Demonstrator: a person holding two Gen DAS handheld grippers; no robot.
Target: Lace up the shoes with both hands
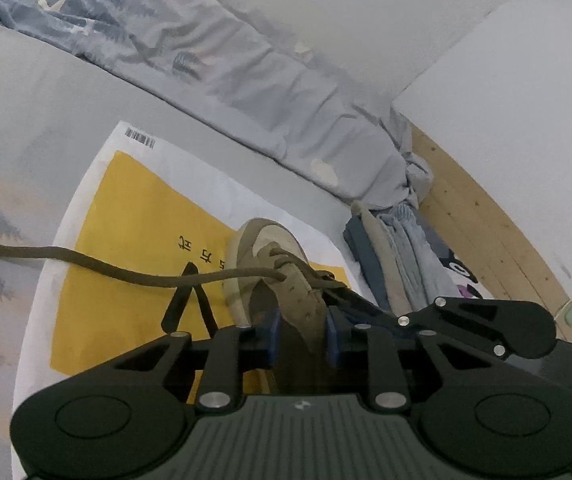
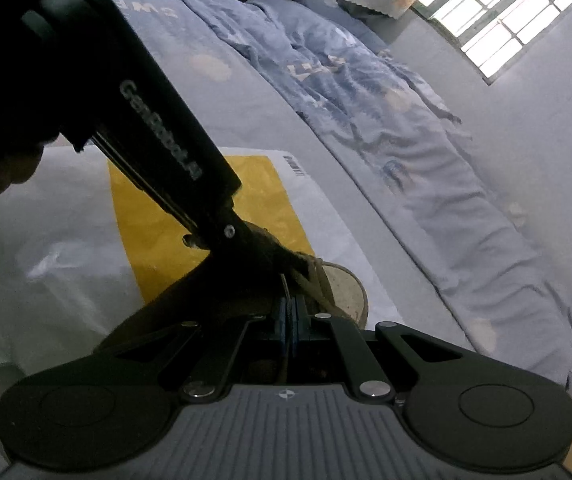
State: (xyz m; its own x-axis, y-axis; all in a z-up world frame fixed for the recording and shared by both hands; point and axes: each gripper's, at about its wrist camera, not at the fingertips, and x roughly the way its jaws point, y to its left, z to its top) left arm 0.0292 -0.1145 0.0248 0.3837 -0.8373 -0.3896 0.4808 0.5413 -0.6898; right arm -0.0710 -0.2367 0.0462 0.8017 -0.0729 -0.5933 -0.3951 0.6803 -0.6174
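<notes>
A tan and brown suede shoe (image 1: 270, 256) stands on a yellow and white plastic bag (image 1: 126, 220), toe pointing away from me. My left gripper (image 1: 302, 320) is shut on the shoe's upper, with the tan flap filling the gap between its blue pads. One brown lace (image 1: 126, 272) runs from an eyelet out past the left edge. In the right wrist view my right gripper (image 2: 291, 312) is shut on the other lace strand (image 2: 309, 280), just behind the shoe's toe (image 2: 345, 292). The left gripper's black body (image 2: 158, 132) crosses that view and hides most of the shoe.
The bag lies on a pale grey bed sheet (image 1: 46, 100). A crumpled blue quilt (image 1: 166, 40) runs along the far side. Folded clothes (image 1: 397, 256) and a wooden bed frame (image 1: 485, 220) sit at the right. A barred window (image 2: 505, 12) is high in the wall.
</notes>
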